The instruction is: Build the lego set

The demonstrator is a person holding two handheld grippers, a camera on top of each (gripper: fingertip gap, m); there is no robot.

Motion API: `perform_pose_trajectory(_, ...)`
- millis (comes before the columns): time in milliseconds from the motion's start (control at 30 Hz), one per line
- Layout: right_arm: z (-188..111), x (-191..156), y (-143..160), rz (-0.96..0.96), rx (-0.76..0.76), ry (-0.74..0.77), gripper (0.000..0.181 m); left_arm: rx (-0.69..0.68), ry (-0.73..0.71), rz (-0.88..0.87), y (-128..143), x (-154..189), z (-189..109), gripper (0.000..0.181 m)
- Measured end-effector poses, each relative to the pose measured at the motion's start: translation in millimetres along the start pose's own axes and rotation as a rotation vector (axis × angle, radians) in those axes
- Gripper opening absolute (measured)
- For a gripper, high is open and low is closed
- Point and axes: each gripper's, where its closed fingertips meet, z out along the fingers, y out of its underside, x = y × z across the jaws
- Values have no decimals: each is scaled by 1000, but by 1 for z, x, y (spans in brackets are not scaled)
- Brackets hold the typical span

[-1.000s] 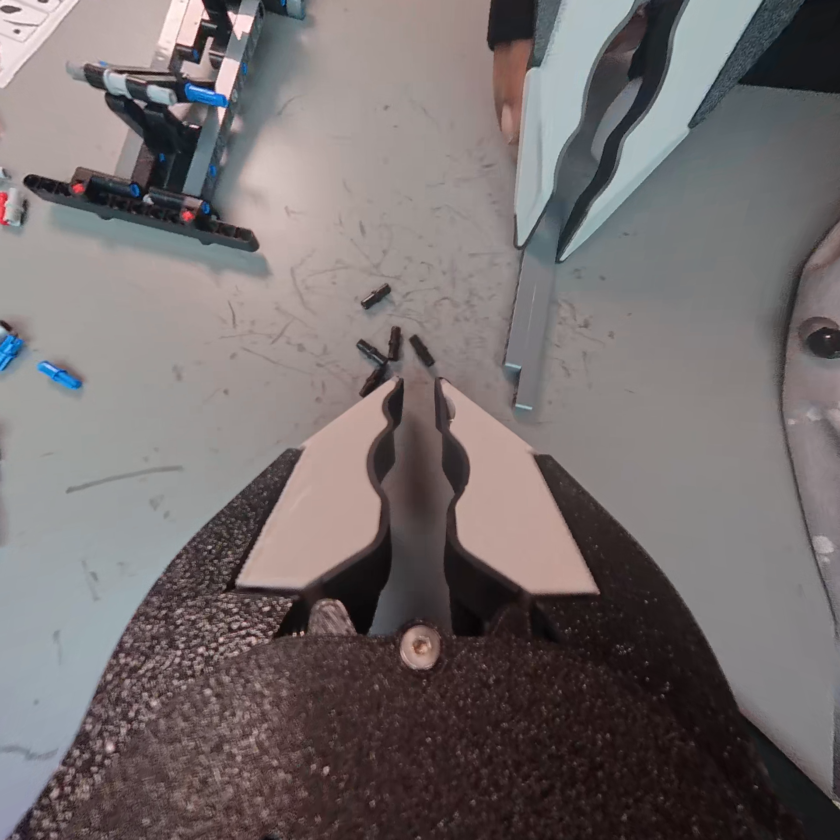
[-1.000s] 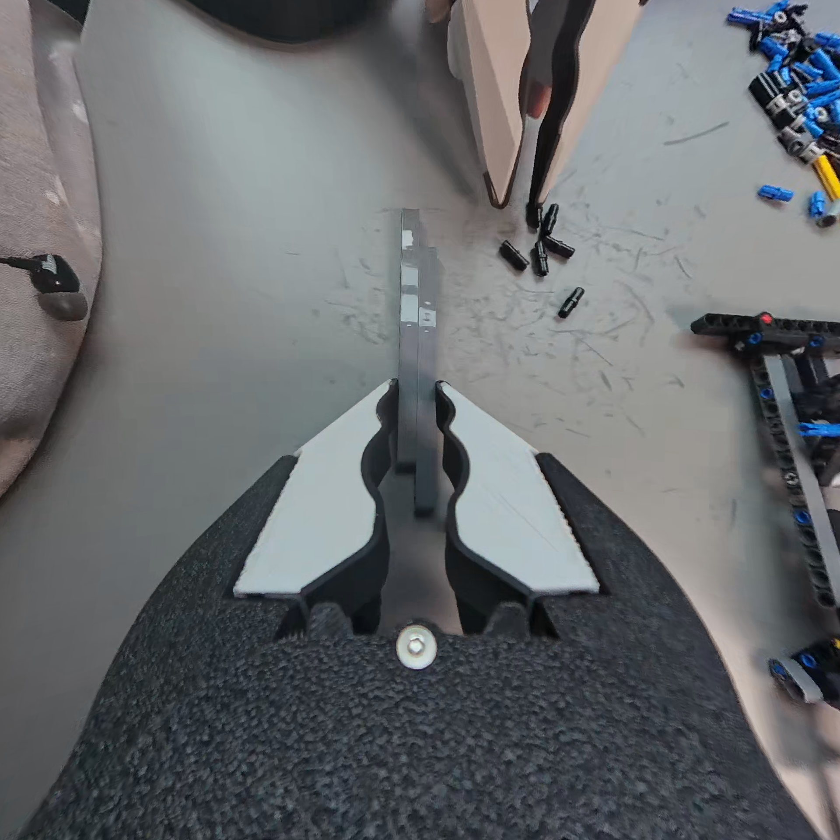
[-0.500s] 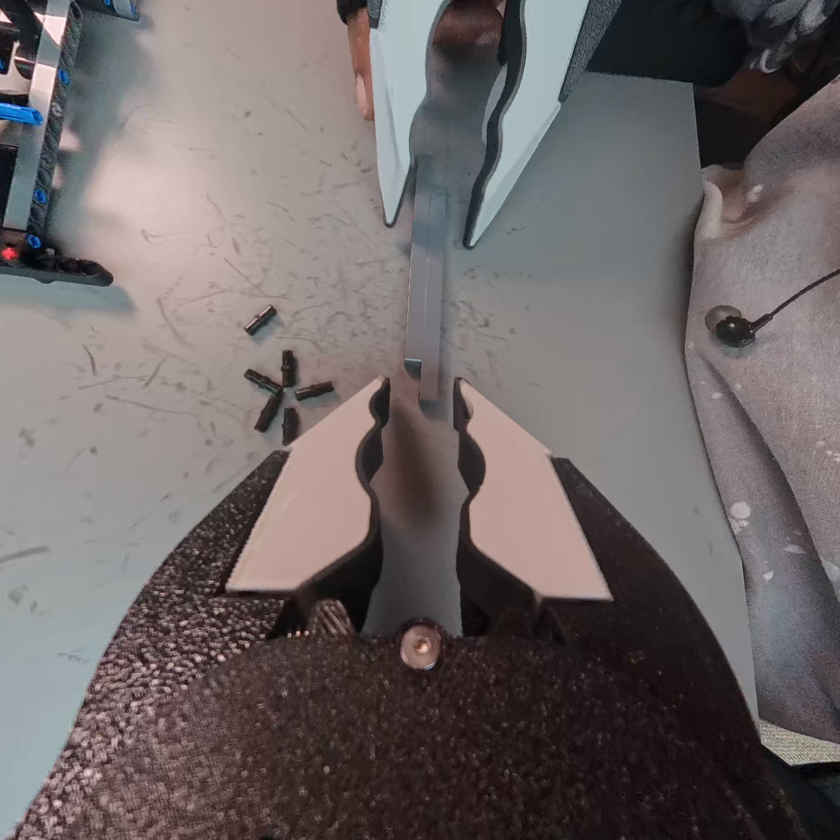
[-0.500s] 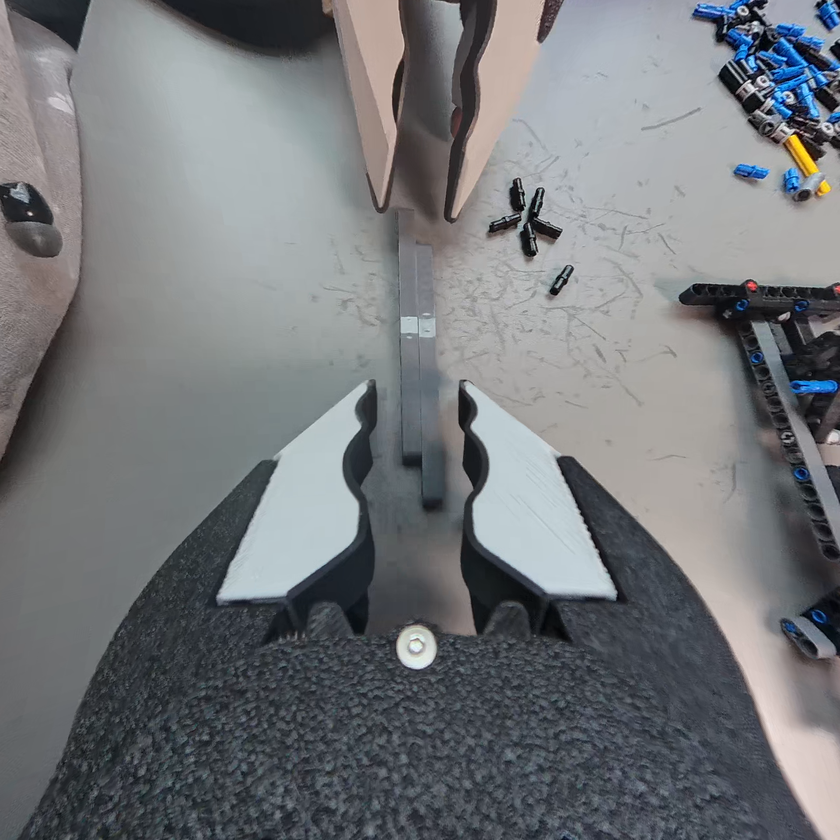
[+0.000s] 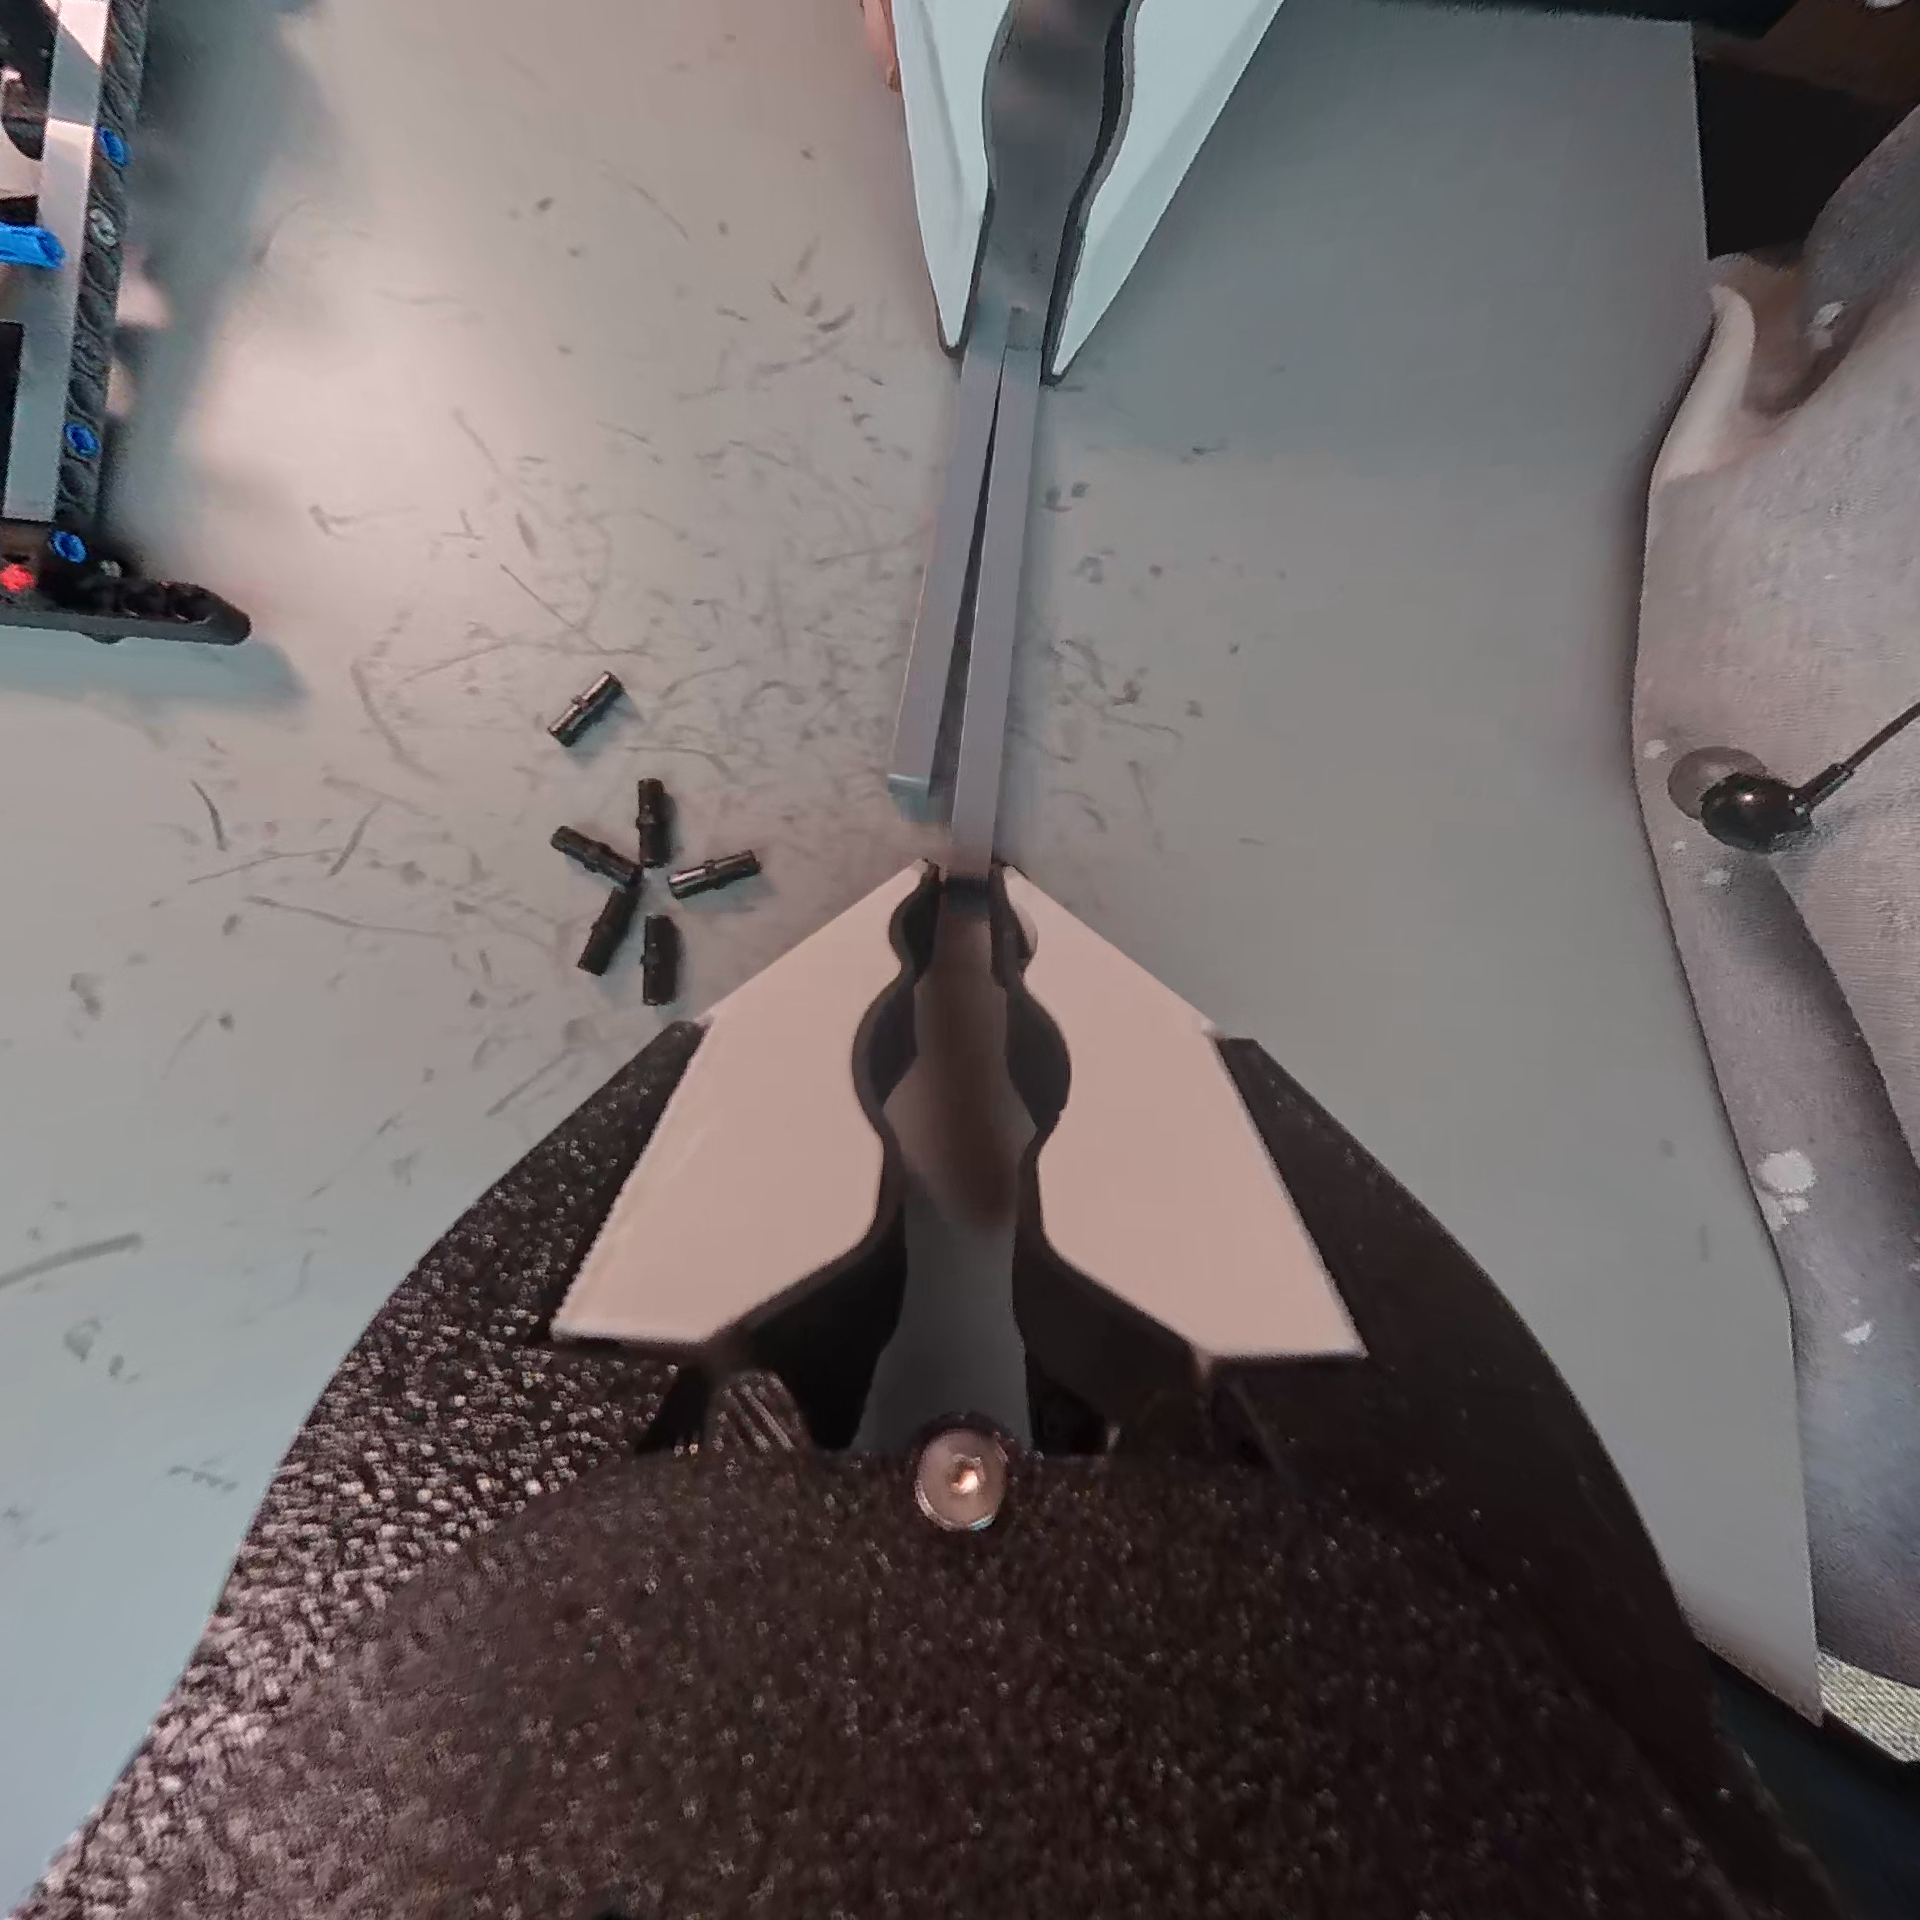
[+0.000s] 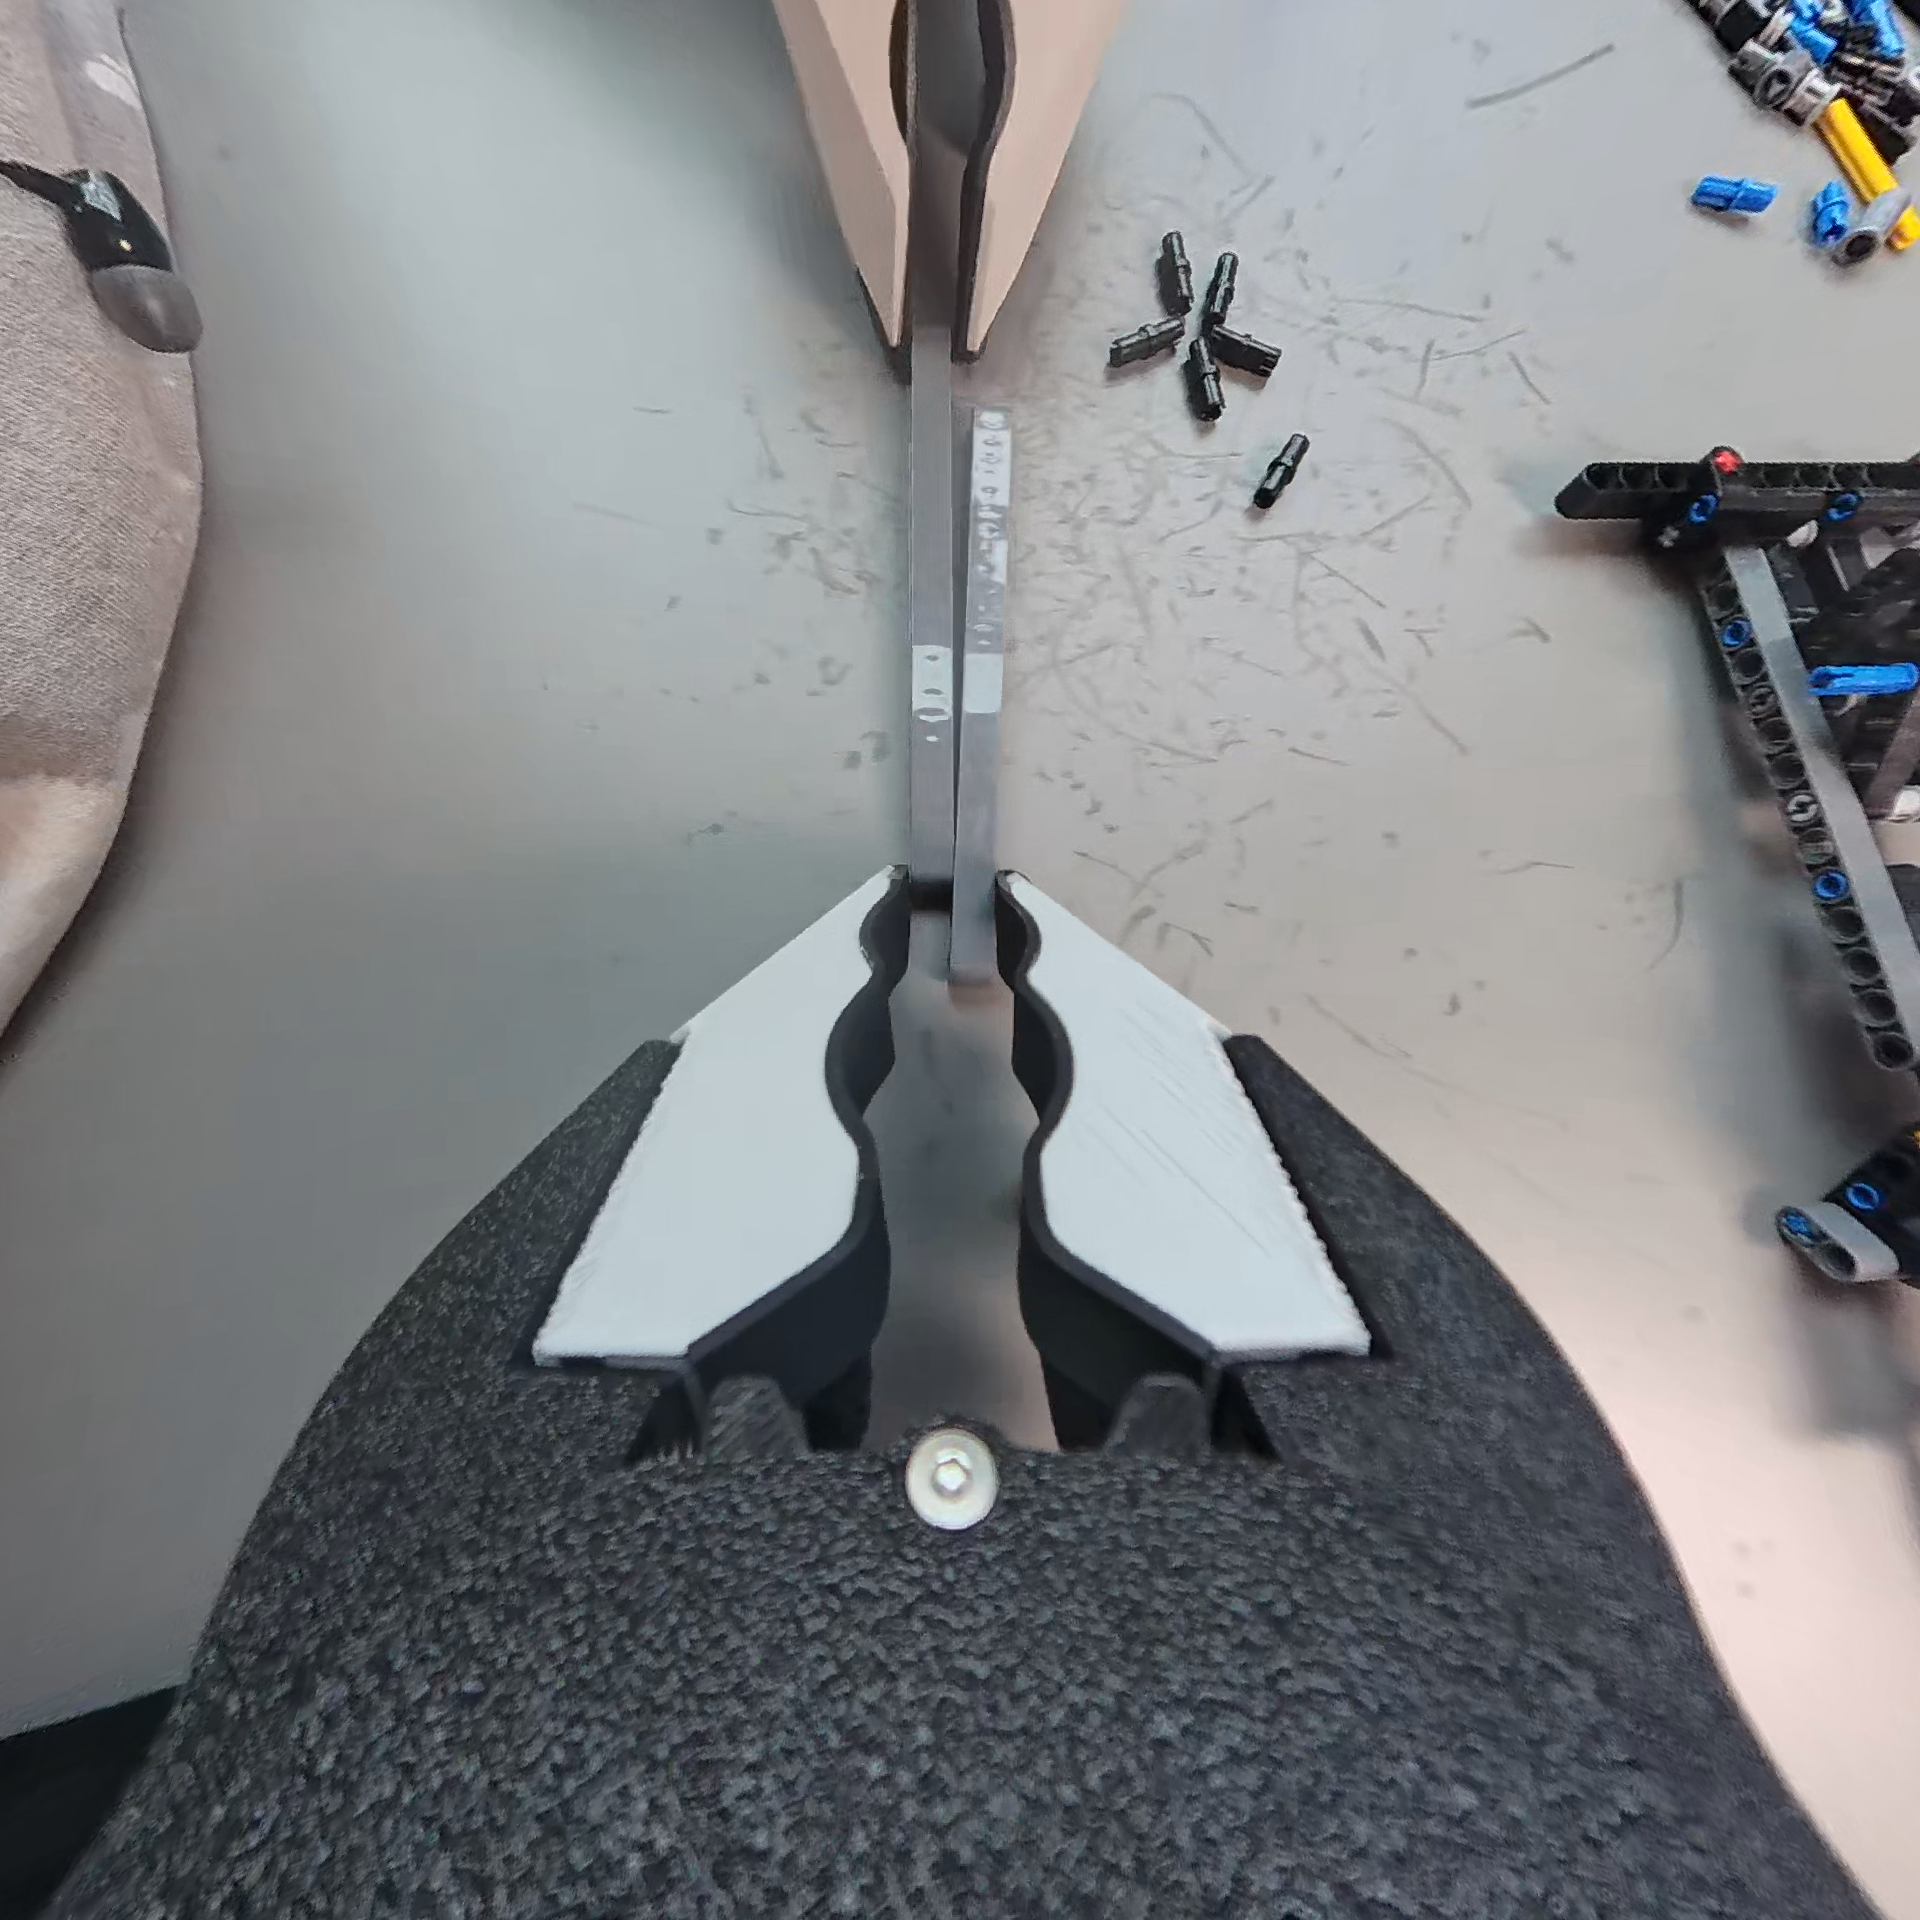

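Note:
Two long grey beams lie side by side on the grey table, offset lengthwise. My left gripper (image 5: 964,881) is shut on the near end of one beam (image 5: 992,623). The other beam (image 5: 935,644) ends free just short of its tips. My right gripper (image 6: 945,883) faces it from the other side, shut on the pair: the longer-reaching beam (image 6: 982,748) runs in between the fingers, and the first beam (image 6: 932,623) ends at the fingertips. Each gripper shows at the top of the other's view, the right (image 5: 1003,343) and the left (image 6: 935,348).
Several loose black pins (image 5: 634,883) (image 6: 1205,332) lie beside the beams. A partly built black and grey frame (image 5: 83,416) (image 6: 1766,623) stands farther off. A pile of blue and black parts (image 6: 1818,62) sits at the far corner. A grey cloth (image 5: 1766,1039) with an earbud (image 5: 1756,816) lies at the table's edge. The tips of one gripper are about 12 cm away from the tips of the other.
My left gripper moved from the black pins over to the beams and shut on the end of one. My right gripper opened briefly, then closed on the beams again.

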Motion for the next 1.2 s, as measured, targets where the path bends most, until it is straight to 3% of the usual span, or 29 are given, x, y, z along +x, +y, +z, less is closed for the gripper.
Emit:
perform_pose_trajectory(200, -8, 6, 9, 31, -9, 25, 15, 0, -8, 12, 0, -1, 0, 7)
perform_pose_trajectory(400, -13, 15, 17, 62, -13, 59, 15, 25, -29, 8, -4, -5, -2, 27)
perform_pose_trajectory(733, -10, 26, 14, 42, 0, 92, 12, 57, 7, 33, -11, 5, -6, 26)
perform_pose_trajectory(967, -4, 29, 9, -21, -61, -40, 12, 104, 109, 43, -27, 30, -5, 37)
perform_pose_trajectory(1200, 2, 32, 3, -9, -57, -69, 11, 119, 73, 17, -43, 37, 16, 45)
